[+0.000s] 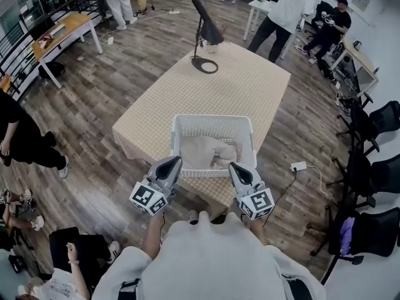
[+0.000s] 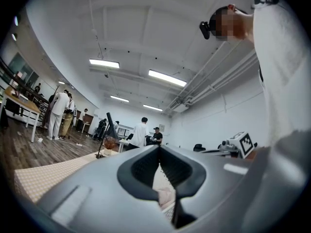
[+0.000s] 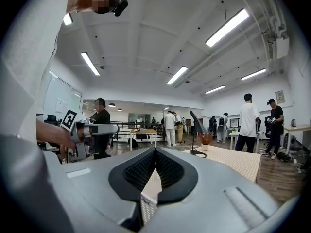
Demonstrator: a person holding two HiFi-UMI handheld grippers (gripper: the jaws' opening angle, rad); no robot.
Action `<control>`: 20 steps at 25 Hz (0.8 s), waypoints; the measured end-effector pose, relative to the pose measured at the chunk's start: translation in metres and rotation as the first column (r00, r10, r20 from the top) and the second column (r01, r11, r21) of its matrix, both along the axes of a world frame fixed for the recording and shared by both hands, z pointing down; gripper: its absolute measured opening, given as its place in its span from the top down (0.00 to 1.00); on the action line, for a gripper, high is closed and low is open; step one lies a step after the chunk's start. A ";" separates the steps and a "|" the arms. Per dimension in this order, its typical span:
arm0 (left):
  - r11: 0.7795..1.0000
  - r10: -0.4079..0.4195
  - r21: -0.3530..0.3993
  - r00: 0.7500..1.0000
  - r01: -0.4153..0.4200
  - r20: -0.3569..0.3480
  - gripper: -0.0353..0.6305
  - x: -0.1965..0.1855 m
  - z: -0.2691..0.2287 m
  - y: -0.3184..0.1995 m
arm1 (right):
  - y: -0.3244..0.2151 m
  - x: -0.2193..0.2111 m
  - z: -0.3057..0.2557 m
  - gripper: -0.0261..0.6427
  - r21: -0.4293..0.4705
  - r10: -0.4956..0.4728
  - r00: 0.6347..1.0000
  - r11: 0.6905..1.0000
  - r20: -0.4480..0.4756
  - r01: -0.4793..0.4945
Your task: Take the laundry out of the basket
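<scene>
**Wood-floored workroom: 1 basket of laundry at the table's near edge**

Wood planks cover the floor of a busy room, and a table (image 1: pixel 250 86) under a checked cloth stands in the middle of it. 1 white lattice basket (image 1: pixel 212 119) sits at the table's near edge, roughly midway along it. Inside lies 1 heap of pale beige laundry (image 1: pixel 200 152), low against the basket's near wall, with nothing lifted out. 1 black desk lamp (image 1: pixel 206 30) stands at the table's far edge, well apart from the basket.

2 grippers hover just outside the basket's near rim. The left gripper (image 1: pixel 175 160) points at the near left corner, its jaws closed tip to tip with nothing between them. The right gripper (image 1: pixel 232 165) points at the near right corner, jaws likewise pressed together and empty. Each carries 1 marker cube, the left cube (image 1: pixel 149 197) and the right cube (image 1: pixel 256 204), printed with black and white square patterns rather than letters.

1 white power strip (image 1: pixel 298 166) lies on the floor right of the table.
</scene>
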State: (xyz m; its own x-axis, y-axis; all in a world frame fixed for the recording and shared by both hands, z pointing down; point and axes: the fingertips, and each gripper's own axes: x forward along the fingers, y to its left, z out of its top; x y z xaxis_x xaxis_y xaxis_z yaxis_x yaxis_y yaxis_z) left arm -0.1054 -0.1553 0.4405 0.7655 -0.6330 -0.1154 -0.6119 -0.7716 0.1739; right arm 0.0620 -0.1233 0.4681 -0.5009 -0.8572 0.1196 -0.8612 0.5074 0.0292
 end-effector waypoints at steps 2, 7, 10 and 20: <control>1.000 0.006 -0.009 1.000 -0.006 0.000 0.93 0.000 0.003 -0.006 | -0.003 0.000 0.003 0.96 -0.011 0.005 1.000 1.000 0.002 -0.005; 0.999 0.017 -0.036 1.000 -0.017 0.007 0.93 0.003 0.012 -0.014 | -0.009 -0.001 0.012 0.96 -0.044 0.005 1.000 0.999 0.006 -0.004; 0.998 0.005 -0.064 1.000 -0.004 0.004 0.93 0.003 0.020 -0.016 | -0.012 -0.002 0.018 0.96 -0.062 -0.014 1.000 0.998 0.008 0.015; 0.995 -0.055 -0.084 0.998 0.058 0.037 0.93 0.013 0.029 -0.044 | -0.056 0.004 0.012 0.96 -0.032 -0.100 0.994 0.994 0.053 0.102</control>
State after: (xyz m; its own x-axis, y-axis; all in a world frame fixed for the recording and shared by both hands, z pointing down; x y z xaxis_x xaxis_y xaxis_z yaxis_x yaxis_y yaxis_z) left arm -0.0923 -0.1992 0.4695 0.7311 -0.6815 -0.0335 -0.6605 -0.7192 0.2155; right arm 0.0661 -0.1792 0.4804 -0.5907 -0.7979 0.1203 -0.8056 0.5915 -0.0324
